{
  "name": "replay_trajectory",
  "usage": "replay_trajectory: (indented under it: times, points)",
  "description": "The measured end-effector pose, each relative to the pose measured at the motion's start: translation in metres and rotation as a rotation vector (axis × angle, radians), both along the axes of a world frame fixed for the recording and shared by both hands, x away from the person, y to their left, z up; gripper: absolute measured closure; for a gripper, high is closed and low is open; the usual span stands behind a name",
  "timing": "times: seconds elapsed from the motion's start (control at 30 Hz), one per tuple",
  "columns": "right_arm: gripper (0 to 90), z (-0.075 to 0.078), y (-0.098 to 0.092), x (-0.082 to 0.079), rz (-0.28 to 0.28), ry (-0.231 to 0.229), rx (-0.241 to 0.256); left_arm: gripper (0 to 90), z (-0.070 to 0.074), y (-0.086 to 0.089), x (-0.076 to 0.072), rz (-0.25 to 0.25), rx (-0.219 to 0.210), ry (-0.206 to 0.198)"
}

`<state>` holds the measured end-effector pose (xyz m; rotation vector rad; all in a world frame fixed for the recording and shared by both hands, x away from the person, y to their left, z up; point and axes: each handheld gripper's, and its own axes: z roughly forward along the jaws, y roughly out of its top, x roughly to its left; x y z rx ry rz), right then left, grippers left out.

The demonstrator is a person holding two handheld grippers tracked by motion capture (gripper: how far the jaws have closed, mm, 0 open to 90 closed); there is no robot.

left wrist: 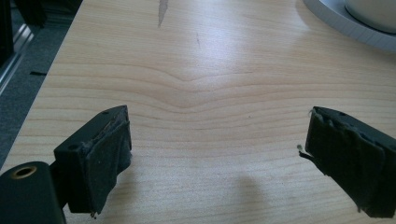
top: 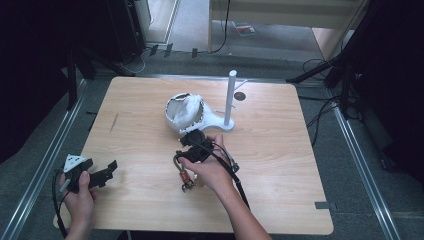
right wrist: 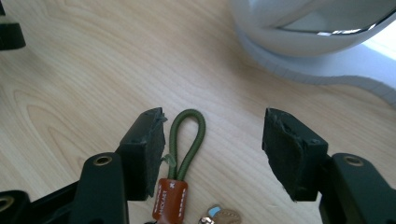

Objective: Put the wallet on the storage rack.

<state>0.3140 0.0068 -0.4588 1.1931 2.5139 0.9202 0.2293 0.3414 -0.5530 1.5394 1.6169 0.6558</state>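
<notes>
At the left edge of the pale wooden table (top: 150, 200), the left gripper (top: 104, 173) rests low in the person's hand with its black jaws spread wide and nothing between them; in the left gripper view its worn foam pads (left wrist: 109, 154) stand well apart over bare wood grain. It is far from the work.

Nearer the middle lies the task's thing, a key fob made of an olive-green cord loop bound into a reddish-brown leather tab with small metal keys at its end (top: 184, 172). It lies flat on the table, just in front of the white stand base. The right gripper (right wrist: 212, 149) hovers over it, jaws parted and holding nothing, the cord loop (right wrist: 187, 140) lying between them but close against the left-hand pad (right wrist: 147, 149).

The fob looks light and limp: the cord should bend and slide, and the keys will likely dangle and swing once lifted. The leather tab seems the firmest place to pinch; the loop itself would flatten under the pads, though it may still hold.

To the right stand a white rounded bowl-shaped holder with crumpled white material inside (top: 184, 114) and a white upright post on a flat base (top: 231, 97), both near enough to bump.
</notes>
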Motion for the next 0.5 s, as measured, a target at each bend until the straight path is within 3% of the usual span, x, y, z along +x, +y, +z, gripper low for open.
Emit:
replay_trajectory:
  times: [0.5]
  points:
    - [43.8, -0.024, 0.012, -0.012, 0.062, 0.086, -0.071, 7.7, 0.0, 0.0, 0.0, 0.002, -0.001, 0.0]
